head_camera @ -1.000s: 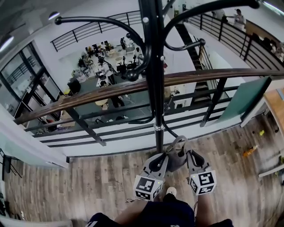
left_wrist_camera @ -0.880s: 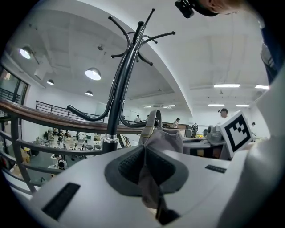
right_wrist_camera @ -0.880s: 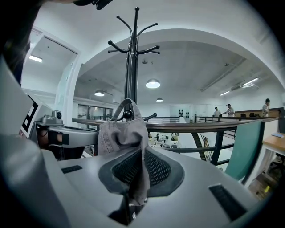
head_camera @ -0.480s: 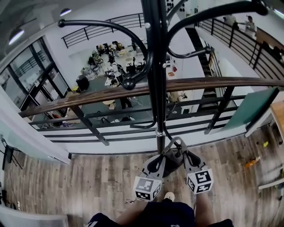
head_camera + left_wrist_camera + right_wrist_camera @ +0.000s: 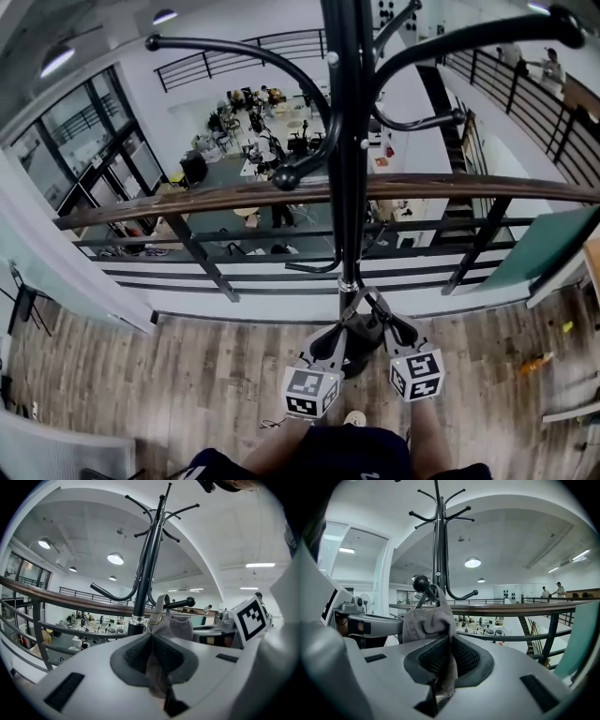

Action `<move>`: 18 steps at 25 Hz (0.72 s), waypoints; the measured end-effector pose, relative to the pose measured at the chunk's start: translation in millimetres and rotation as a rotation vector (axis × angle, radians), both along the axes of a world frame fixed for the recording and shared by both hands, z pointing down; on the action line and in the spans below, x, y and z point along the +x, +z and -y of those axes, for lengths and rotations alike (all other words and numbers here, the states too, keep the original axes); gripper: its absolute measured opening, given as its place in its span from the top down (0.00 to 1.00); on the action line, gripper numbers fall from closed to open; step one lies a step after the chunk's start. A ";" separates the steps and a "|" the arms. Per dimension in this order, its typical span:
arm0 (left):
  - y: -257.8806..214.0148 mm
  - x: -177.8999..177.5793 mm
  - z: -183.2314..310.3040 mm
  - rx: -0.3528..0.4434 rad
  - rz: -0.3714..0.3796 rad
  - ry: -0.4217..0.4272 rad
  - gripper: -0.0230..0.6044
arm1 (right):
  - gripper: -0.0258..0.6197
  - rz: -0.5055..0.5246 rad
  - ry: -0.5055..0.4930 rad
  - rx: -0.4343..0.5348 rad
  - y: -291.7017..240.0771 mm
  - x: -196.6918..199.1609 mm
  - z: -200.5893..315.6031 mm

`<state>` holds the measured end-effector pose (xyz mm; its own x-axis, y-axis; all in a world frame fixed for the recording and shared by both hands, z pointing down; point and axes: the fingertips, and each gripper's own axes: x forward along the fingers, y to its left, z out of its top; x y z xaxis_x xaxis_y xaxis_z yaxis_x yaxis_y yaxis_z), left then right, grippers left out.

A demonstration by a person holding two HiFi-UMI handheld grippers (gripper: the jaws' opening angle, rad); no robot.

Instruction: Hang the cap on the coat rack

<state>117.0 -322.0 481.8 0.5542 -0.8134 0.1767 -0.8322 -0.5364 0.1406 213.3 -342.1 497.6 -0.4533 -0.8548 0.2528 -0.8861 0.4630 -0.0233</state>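
— Starting with the left tongs (image 5: 152, 638)?
— Yes. Almost closed, pinching grey cloth of the cap (image 5: 177, 626) between the black pads (image 5: 137, 653).
— And the right tongs (image 5: 450, 644)?
— Same there. Nearly together, squeezing another bit of the cap, with a little cloth hanging down past the pads.
— So, held by both at once?
— Yes. Gripped from two sides, up in the air, right in front of the coat rack (image 5: 349, 141).
— Touching the pole?
— Hard to say. Very close to it in the head view, low down, near the silver ring (image 5: 137, 619) on the pole.
— On a hook yet?
— Not yet hanging by itself. Seen from the right tongs, a strap loop (image 5: 439, 591) at the top of the cap, just beside a low hook (image 5: 421, 582) with a round ball end. Can't tell if touching.
— More hooks?
— Lots, curling out from the black pole, some low, some way up high.
— Behind the rack?
— A brown wooden handrail (image 5: 187, 202) on black bars. Then a big room (image 5: 253, 141) far down below, with small people and chairs.
— Under the tongs?
— Wooden floor (image 5: 169, 375), plus one pale shoe (image 5: 357, 418) and dark trouser legs (image 5: 328, 455) at the bottom of the head view.
— Anybody else?
— Two more people (image 5: 545, 591), far off by the rail on the right, seen from the right tongs.
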 end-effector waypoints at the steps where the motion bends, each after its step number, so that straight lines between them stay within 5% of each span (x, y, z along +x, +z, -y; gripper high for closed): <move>1: 0.5 -0.9 -0.3 -0.002 0.002 -0.006 0.93 | 0.90 0.003 -0.005 -0.001 0.5 -1.5 1.9; 18: 37.4 -3.2 26.5 -0.068 0.021 -0.052 0.93 | 0.90 -0.001 -0.059 -0.053 25.5 -12.4 35.1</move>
<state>113.8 -348.5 519.2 0.5075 -0.8265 0.2438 -0.8616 -0.4825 0.1577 200.8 -377.2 523.1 -0.5020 -0.8120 0.2977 -0.8574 0.5123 -0.0487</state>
